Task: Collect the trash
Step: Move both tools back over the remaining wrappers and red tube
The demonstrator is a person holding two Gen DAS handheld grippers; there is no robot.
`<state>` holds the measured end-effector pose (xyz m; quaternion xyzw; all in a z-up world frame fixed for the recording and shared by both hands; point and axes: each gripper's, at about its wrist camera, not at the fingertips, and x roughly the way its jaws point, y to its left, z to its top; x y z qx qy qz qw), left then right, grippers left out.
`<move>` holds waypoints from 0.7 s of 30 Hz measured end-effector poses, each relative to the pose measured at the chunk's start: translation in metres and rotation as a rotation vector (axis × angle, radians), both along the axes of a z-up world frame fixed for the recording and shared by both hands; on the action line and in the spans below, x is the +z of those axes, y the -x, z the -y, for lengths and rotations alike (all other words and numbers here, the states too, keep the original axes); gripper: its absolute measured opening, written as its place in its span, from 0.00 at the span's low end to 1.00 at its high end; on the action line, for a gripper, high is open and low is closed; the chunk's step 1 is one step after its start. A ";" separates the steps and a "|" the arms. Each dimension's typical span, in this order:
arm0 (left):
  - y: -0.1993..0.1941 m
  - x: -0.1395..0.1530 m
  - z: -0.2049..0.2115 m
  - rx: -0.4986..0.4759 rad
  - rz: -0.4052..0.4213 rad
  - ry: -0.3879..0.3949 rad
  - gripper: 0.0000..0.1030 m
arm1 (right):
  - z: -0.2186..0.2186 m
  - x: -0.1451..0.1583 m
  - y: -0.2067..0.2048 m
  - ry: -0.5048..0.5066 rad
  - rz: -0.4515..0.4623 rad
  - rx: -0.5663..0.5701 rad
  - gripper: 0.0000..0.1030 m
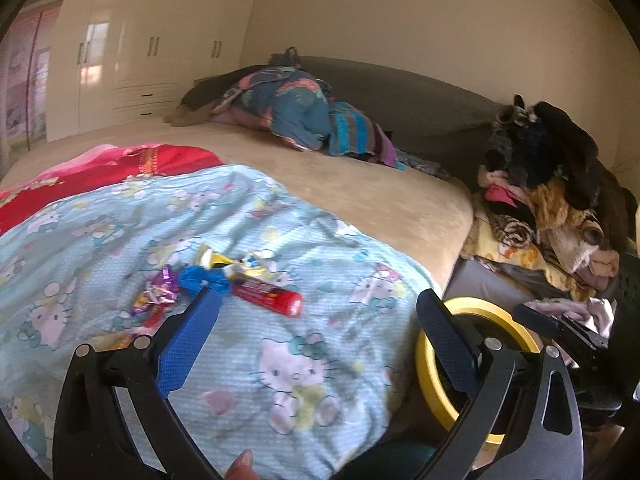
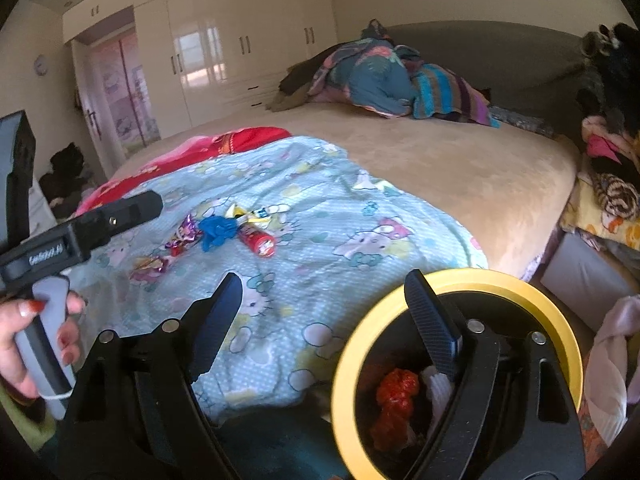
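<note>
Trash lies in a small cluster on the light blue cat-print blanket (image 1: 280, 360) spread over the near part of the bed (image 1: 360, 176): a crumpled blue wrapper (image 2: 216, 230), a red tube-shaped packet (image 2: 258, 240) just beside it, a yellow and white wrapper (image 2: 252, 214) behind them, and purple foil wrappers (image 2: 182, 236) to the left. These pieces touch or nearly touch one another. A bin with a yellow rim (image 2: 452, 280) stands off the bed's near corner; red crumpled trash (image 2: 394, 396) and something white lie inside it.

Farther up the bed rests a heap of blue and striped bedding (image 1: 304, 116), with a red cloth (image 1: 120, 168) at the blanket's far left edge. A pile of clothes (image 1: 552, 200) crowds the right side beyond the bed's edge, and pale wardrobes (image 2: 240, 48) line the far wall.

The left hand-held gripper (image 1: 320, 308) hangs over the blanket, tilted downward, jaws released and empty, its left finger close to the blue wrapper in the wrist view. A hand (image 2: 36, 340) grips its grey handle. The right hand-held gripper (image 2: 324, 292) is also released and empty, its right finger over the bin's mouth and its left over the blanket.

Bare tan mattress between the blanket and the bedding heap lies open; the bed's rounded near corner sits close to the bin.
</note>
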<state>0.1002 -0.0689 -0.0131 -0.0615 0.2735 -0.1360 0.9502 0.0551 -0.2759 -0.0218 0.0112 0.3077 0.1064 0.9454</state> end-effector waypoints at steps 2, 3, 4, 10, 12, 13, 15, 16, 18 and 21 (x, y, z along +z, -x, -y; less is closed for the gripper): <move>-0.003 -0.001 -0.012 0.028 -0.005 0.007 0.94 | -0.006 -0.002 -0.004 0.004 -0.003 0.012 0.73; -0.005 -0.002 -0.016 0.040 -0.007 0.011 0.94 | -0.011 -0.003 -0.007 0.007 -0.005 0.024 0.73; -0.007 -0.003 -0.022 0.053 -0.009 0.014 0.94 | -0.014 -0.004 -0.008 0.010 -0.006 0.028 0.73; -0.017 -0.010 -0.056 0.132 -0.029 0.026 0.94 | -0.034 -0.009 -0.024 0.021 -0.018 0.075 0.73; -0.020 -0.013 -0.066 0.151 -0.039 0.024 0.94 | -0.043 -0.011 -0.031 0.025 -0.024 0.096 0.73; -0.022 -0.015 -0.069 0.159 -0.043 0.025 0.94 | -0.047 -0.013 -0.035 0.028 -0.026 0.106 0.73; -0.026 -0.019 -0.081 0.183 -0.057 0.029 0.94 | -0.056 -0.015 -0.043 0.036 -0.030 0.122 0.73; -0.028 -0.021 -0.087 0.192 -0.064 0.028 0.94 | -0.061 -0.017 -0.049 0.037 -0.035 0.134 0.74; -0.034 -0.026 -0.096 0.209 -0.077 0.022 0.94 | -0.069 -0.021 -0.059 0.045 -0.045 0.147 0.75; -0.042 -0.034 -0.111 0.234 -0.111 0.005 0.94 | -0.083 -0.028 -0.076 0.055 -0.064 0.178 0.75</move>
